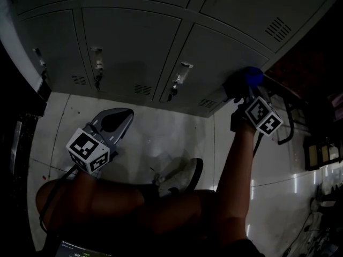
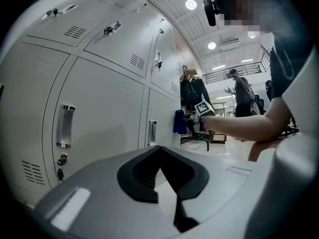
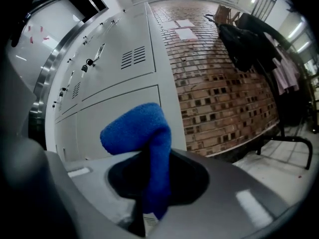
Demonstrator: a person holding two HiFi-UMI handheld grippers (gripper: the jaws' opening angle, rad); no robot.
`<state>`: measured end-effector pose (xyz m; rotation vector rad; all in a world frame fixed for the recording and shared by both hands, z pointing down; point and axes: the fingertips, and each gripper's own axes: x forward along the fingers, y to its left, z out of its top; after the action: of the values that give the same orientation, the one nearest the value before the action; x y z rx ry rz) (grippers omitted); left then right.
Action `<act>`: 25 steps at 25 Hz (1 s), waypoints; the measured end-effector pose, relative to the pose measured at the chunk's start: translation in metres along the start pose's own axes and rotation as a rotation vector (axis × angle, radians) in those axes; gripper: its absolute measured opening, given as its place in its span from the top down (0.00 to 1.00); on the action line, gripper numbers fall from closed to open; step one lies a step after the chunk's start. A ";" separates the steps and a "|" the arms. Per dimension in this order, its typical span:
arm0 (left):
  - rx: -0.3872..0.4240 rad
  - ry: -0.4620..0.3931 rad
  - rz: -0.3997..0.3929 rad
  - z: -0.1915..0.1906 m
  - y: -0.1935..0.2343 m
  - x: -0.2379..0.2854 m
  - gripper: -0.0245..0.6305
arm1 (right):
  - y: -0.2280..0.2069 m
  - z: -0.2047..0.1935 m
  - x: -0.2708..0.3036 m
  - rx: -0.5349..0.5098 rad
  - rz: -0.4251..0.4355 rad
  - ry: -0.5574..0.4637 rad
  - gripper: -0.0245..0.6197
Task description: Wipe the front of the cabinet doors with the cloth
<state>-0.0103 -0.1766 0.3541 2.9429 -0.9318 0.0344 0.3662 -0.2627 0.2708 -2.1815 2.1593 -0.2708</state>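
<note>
You are standing on a pale, shiny floor [image 1: 155,127], and your white shoe [image 1: 179,178] is resting on it. A brick wall [image 3: 219,83] is standing on your right, and two sheets of paper [image 3: 183,29] are sticking to it high up. Dark coats [image 3: 244,44] are hanging near that wall. Round lights [image 2: 191,4] are shining in the ceiling. A person [image 2: 242,96] is standing far back in the room.

Left gripper [image 1: 115,122] and right gripper [image 1: 244,91] are matching grey moulded-plastic shells with black-lined jaw recesses. Each carries a white marker cube printed with black squares [image 1: 88,150]. Below the left cube runs a thin dark cable [image 1: 60,182]; right of it is a white low-top shoe with a dark sole [image 1: 179,178]. The person wears a dark short-sleeved top [image 2: 286,59].
</note>
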 end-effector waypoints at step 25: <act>-0.004 -0.022 0.003 0.006 0.002 0.000 0.96 | 0.210 -0.086 0.031 -0.084 0.428 0.144 0.85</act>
<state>-0.0117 -0.1790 0.3479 2.9442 -0.9386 0.0002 0.1446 -0.2899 0.3230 -1.7167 2.6865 -0.3228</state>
